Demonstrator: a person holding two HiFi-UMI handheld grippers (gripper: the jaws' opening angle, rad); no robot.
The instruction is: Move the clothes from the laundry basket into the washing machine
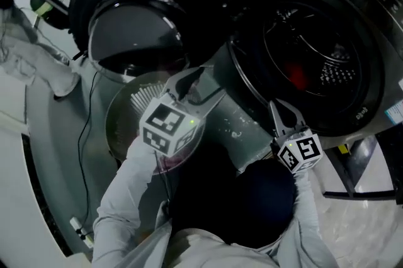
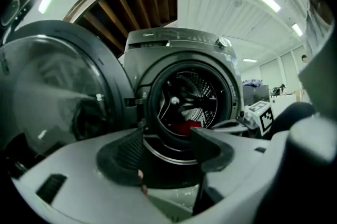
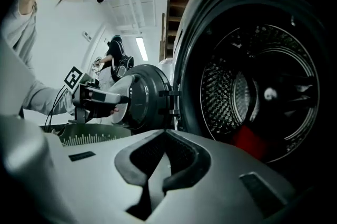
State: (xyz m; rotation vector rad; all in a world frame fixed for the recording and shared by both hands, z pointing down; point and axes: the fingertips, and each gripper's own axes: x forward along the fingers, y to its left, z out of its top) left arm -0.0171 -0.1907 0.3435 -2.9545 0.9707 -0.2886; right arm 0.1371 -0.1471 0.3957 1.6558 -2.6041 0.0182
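right gripper [image 3: 162, 134] closed, empty; red cloth [image 3: 251, 142] dim inside drum [image 3: 226, 86].

The left gripper [image 2: 168, 152] holds its jaws apart, empty, facing a grey front-loading washing machine [image 2: 179, 44]. Its round glass door [image 2: 63, 91] hangs open at left; a red garment [image 2: 185, 127] lies in the steel drum [image 2: 202, 94].

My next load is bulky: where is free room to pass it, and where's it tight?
Free: the dark washing machine's round drum mouth, above the red garment lying low inside. Tight: from the open glass door to that mouth's rim, where the left gripper and right gripper sit.
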